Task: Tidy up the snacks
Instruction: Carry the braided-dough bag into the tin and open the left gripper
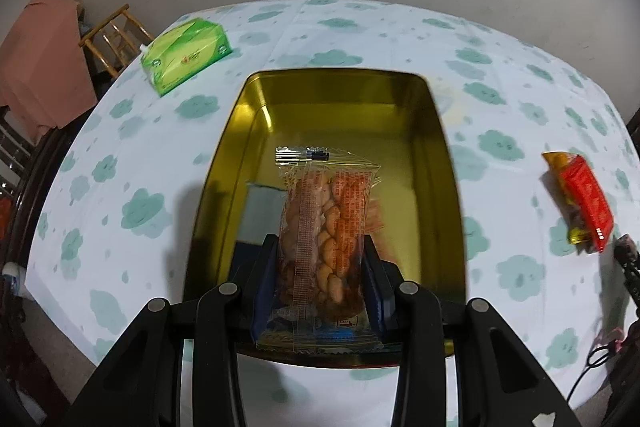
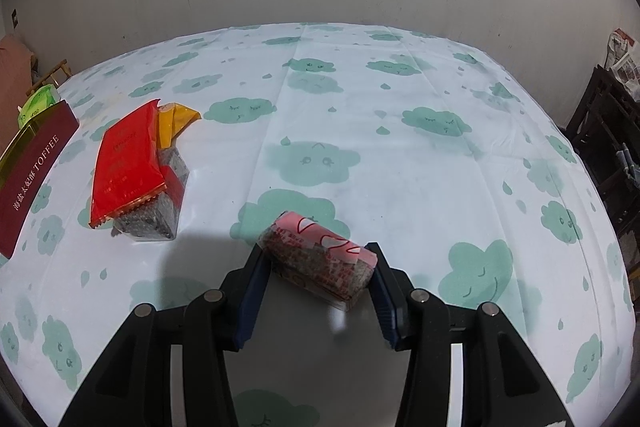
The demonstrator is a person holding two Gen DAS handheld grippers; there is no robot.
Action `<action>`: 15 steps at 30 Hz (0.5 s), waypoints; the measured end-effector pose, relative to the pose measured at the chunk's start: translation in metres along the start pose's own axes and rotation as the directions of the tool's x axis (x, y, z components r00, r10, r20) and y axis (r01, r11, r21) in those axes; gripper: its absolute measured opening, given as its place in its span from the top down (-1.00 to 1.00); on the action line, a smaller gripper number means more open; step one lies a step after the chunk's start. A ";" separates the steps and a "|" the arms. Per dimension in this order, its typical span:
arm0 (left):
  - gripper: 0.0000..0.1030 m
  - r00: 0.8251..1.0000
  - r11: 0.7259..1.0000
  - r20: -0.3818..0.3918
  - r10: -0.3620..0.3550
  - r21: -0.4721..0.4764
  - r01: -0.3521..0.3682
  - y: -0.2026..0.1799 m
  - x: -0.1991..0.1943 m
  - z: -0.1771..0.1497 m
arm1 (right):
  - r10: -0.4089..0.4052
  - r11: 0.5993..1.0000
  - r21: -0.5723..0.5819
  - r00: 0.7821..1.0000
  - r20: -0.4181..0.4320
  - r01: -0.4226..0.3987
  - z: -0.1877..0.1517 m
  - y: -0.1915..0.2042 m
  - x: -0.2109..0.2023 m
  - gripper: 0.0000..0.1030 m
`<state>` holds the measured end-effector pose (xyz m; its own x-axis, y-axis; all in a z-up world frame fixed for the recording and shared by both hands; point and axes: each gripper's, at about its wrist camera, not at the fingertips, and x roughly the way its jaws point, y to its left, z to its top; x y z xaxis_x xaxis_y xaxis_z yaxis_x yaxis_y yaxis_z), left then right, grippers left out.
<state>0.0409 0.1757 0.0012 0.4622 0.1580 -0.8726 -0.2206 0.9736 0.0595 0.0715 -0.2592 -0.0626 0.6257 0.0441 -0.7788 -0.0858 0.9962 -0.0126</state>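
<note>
Left gripper [image 1: 320, 267] is clamping a clear-wrapped packet of twisted pastry [image 1: 326, 227] between its blue pads, jaws narrow on the packet's lower half. The packet is standing upright along the fingers, its crimped top end pointing toward the far side. It is hanging over the open gold-lined tin [image 1: 444, 163], above the tin's near half; whether it is touching the tin floor, I cannot tell. A pale flat item is lying in the tin to the packet's left, partly hidden.

Right gripper [image 2: 318, 277] is holding a pink-and-grey printed snack block [image 2: 320, 265], the block lying crosswise between the pads, both pads pressing its ends. The block is sitting low over the cloud-print tablecloth [image 2: 360, 87]; contact with the cloth is unclear.

On the cloth to the left in the right wrist view, a red snack packet [image 2: 124, 163] is leaning on a clear-wrapped grey block with a yellow wrapper behind it. Farther left, the tin's maroon side marked TOFFEE is showing. A green tissue pack [image 1: 186, 55] is resting at the far left of the table.
</note>
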 end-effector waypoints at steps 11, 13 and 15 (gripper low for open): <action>0.32 0.999 1.000 -0.043 0.018 0.010 -0.017 0.014 0.020 -0.006 | 0.000 1.000 -0.001 1.000 0.000 0.000 0.000 0.000 0.000 0.05; 0.32 0.999 1.000 -0.049 0.024 0.016 -0.023 0.015 0.022 -0.006 | 0.000 1.000 -0.001 1.000 0.000 0.000 0.000 0.000 0.000 0.05; 0.32 0.998 0.999 -0.054 0.027 0.018 -0.026 0.016 0.025 -0.007 | -0.001 1.000 0.000 1.000 0.000 0.001 0.000 0.000 0.000 0.05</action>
<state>0.0431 0.1943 -0.0227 0.4089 0.1753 -0.8956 -0.2173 0.9719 0.0910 0.0713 -0.2595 -0.0626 0.6257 0.0436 -0.7788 -0.0858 0.9962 -0.0132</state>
